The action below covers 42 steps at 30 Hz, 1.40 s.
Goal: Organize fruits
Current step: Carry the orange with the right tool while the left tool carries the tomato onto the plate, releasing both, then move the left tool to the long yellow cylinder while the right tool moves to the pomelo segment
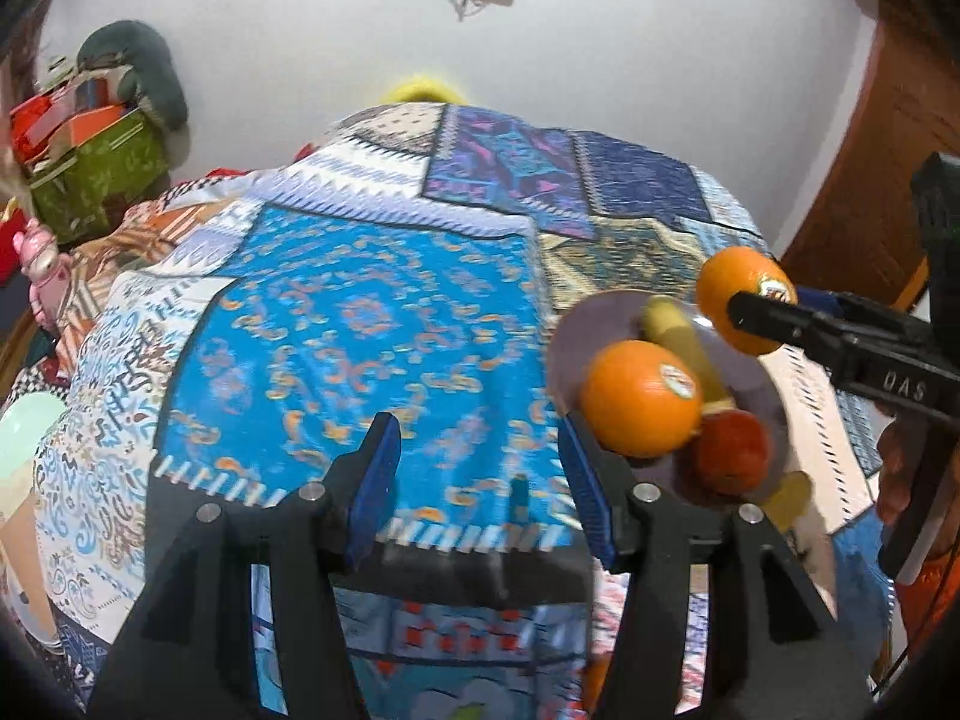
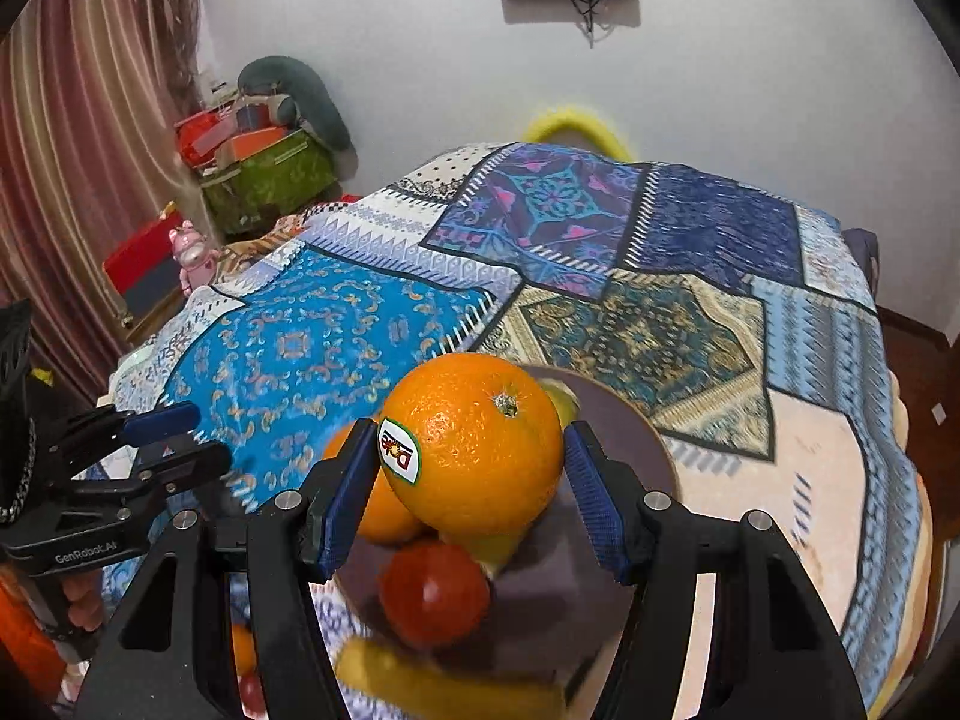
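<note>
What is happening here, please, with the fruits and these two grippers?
A person is sorting fruit onto a grey plate on a patterned blanket. The right gripper holds an orange with a sticker between its fingers, above the plate. On the plate lie a second orange, a red fruit and something yellow, perhaps bananas. The left gripper is open and empty, beside the plate.

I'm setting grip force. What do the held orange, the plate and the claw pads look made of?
Orange: real fruit, it seems; pebbly, glossy peel with a sticker. Plate: smooth matte purple-grey, maybe ceramic or plastic; can't tell. Right claw pads: blue, ribbed, probably rubber.
</note>
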Tool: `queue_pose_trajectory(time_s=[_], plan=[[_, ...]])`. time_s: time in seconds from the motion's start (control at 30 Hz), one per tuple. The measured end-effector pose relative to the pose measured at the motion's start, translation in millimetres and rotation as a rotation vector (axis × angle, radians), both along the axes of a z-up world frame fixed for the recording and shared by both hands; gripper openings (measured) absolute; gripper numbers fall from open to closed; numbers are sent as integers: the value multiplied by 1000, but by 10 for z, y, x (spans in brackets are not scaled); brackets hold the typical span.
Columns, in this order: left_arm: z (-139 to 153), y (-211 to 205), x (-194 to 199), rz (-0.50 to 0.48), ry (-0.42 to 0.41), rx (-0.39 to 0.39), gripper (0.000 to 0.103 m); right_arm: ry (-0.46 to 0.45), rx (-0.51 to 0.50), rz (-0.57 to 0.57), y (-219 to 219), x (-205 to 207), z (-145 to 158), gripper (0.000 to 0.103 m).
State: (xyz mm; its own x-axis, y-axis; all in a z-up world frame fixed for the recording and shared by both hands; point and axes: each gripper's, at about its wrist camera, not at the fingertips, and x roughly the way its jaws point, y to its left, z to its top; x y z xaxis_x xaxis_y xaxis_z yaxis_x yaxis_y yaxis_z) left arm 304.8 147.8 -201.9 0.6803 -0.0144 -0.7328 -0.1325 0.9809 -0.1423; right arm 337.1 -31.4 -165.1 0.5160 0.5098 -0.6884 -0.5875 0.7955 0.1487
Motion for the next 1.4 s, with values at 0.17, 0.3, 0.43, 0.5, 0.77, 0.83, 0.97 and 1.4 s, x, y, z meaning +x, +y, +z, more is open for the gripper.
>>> queue_pose_trajectory(time_s=[0.17,0.3,0.43,0.5,0.77,0.83,0.97,1.4], plan=[[-111,178,75,30,8,-28,55,12,-40,6,184,220,-97,59],[-162,181,128,28,11,-31,55,55,-56,9,268,350,-241,59],[-174,130,148,14,8,-18,55,51,-68,21,327,379,-266,60],[-172,111,152,10,7,-20,55,53,-88,38,385,368,-280,60],[-165,26,119,-1,11,-12,55,71,-114,69,461,333,-307,64],[-161,1,101,-4,11,-14,55,98,-92,73,452,338,-308,68],[-91,-72,55,-17,2,-5,55,73,-103,70,409,247,-273,68],[238,-467,-290,-91,-24,6,61,-51,-75,-1,-228,-448,218,72]])
